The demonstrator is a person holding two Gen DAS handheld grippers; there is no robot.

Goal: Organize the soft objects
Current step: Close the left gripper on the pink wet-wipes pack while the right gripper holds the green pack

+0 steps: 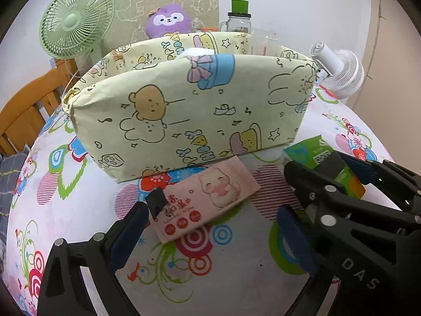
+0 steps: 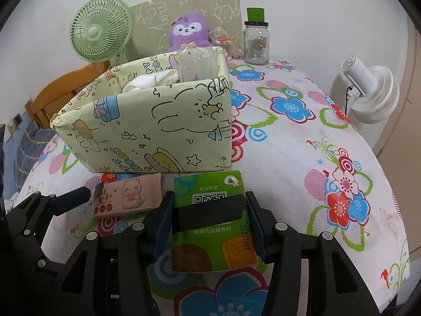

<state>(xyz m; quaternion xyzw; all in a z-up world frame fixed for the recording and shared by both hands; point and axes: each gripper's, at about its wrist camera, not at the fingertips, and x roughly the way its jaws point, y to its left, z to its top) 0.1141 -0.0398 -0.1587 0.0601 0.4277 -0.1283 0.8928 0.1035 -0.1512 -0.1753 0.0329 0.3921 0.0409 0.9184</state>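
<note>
Nearest the cameras, on the flowered tablecloth (image 2: 302,142), the right gripper (image 2: 210,218) is squeezing a green tissue pack (image 2: 210,247) between its two blue-padded fingers (image 2: 164,223), the pack lying flat on the cloth with its far end pointing at the box. Just to the left of it, the left gripper (image 1: 213,234) is sitting with its fingers spread wide, and a pink wipes pack (image 1: 202,200) (printed with a little cartoon animal) is lying between them; the left finger's tip is sitting right at the pack's near left corner, though whether it is touching I cannot tell. The pink pack's far end is lying just at the foot of the fabric box (image 1: 184,115), a pale yellow one covered in bears and clouds, which is standing directly beyond both packs. Inside the box, white soft things (image 2: 150,80) and a clear wrapped bundle (image 2: 194,63) are resting against its far wall. Farther back, a purple plush toy (image 2: 188,31) is sitting by the wall, a green fan (image 2: 100,29) is standing to its left and a glass jar (image 2: 256,43) to its right. At the far right edge a white fan (image 2: 371,92) is standing.
</note>
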